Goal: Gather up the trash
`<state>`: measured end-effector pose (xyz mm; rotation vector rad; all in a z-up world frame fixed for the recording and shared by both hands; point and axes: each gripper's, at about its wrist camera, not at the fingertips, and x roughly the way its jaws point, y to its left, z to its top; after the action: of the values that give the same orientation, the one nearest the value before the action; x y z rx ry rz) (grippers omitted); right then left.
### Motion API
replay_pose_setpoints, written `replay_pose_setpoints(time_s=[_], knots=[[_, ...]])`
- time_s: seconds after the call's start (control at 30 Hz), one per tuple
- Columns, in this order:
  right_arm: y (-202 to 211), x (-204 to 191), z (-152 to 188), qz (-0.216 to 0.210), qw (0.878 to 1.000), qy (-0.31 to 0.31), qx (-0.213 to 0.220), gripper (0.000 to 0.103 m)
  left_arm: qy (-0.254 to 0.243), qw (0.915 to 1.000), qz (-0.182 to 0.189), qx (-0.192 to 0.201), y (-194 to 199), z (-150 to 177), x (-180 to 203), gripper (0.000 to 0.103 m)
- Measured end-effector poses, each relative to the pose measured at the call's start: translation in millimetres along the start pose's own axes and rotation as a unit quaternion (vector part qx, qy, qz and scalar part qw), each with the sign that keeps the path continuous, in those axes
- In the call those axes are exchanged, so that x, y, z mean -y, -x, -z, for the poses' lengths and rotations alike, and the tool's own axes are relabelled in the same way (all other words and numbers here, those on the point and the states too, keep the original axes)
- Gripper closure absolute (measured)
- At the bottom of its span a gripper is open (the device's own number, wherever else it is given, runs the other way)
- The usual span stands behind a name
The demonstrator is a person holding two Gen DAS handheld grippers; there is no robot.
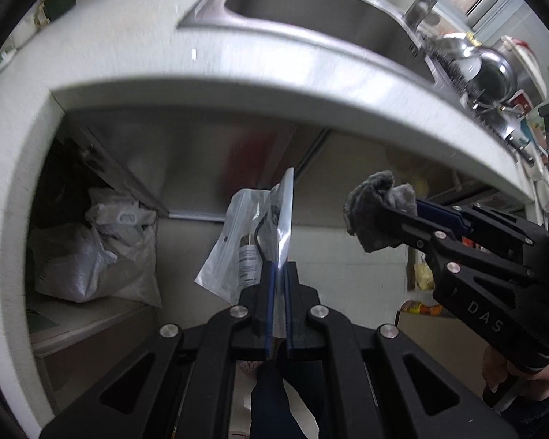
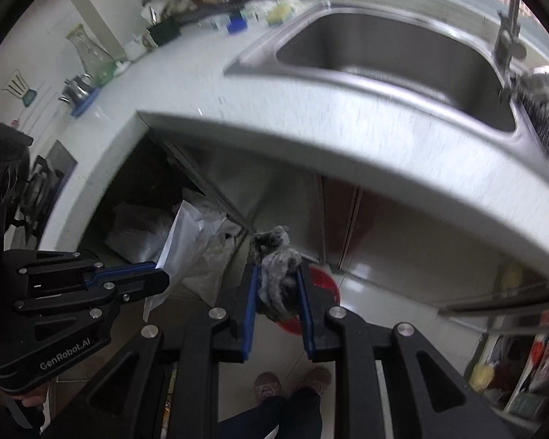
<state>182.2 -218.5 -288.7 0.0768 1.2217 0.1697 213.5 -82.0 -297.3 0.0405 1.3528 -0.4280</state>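
My left gripper (image 1: 277, 269) is shut on the lower edge of a clear plastic packet (image 1: 250, 234) with a printed label, which stands up from the jaws. It hangs in front of the counter, below its edge. My right gripper (image 2: 277, 274) is shut on a crumpled grey rag (image 2: 274, 254) that bulges above the blue pads. Beneath the rag a red bin (image 2: 324, 281) shows on the floor. Each gripper shows in the other view: the right gripper (image 1: 402, 225) with the rag (image 1: 378, 216), and the left gripper (image 2: 163, 272) with the packet (image 2: 190, 234).
A pale counter edge (image 1: 238, 87) with a steel sink (image 1: 311, 11) curves above both grippers. White filled bags (image 1: 91, 252) sit in the open space under the counter at left. Pots (image 1: 490, 69) stand right of the sink. A person's feet (image 2: 292, 384) are on the tiled floor below.
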Motion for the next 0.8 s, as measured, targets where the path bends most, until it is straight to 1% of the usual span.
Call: replay_pose_setpoints(time_s=[0.17, 0.37, 0.4, 0.47, 0.7, 0.73, 0.8], knots=[[-50, 6, 22, 0.001, 1.0, -0.013, -0.023, 0.084, 0.012, 0.9996, 0.009, -0.025, -52, 12, -17, 0.099], [-125, 27, 51, 0.003, 0.998, -0.033, -0.049, 0.084, 0.035, 0.9979, 0.025, -0.049, -137, 30, -40, 0.099], [-137, 30, 55, 0.001, 0.998, -0.032, -0.052, 0.084, 0.037, 0.9977, 0.026, -0.051, -147, 32, -43, 0.099], [-167, 39, 65, 0.001, 0.998, -0.029, -0.061, 0.084, 0.042, 0.9972, 0.025, -0.057, -179, 39, -50, 0.099], [-253, 69, 88, 0.011, 0.997, -0.03, -0.064, 0.084, 0.046, 0.9963, 0.023, -0.069, -274, 53, -64, 0.099], [-262, 67, 89, 0.017, 0.998, -0.028, -0.062, 0.084, 0.044, 0.9962, 0.025, -0.07, -290, 56, -65, 0.099], [-286, 77, 99, 0.017, 0.997, -0.03, -0.064, 0.084, 0.042, 0.9957, 0.031, -0.077, -317, 60, -65, 0.099]])
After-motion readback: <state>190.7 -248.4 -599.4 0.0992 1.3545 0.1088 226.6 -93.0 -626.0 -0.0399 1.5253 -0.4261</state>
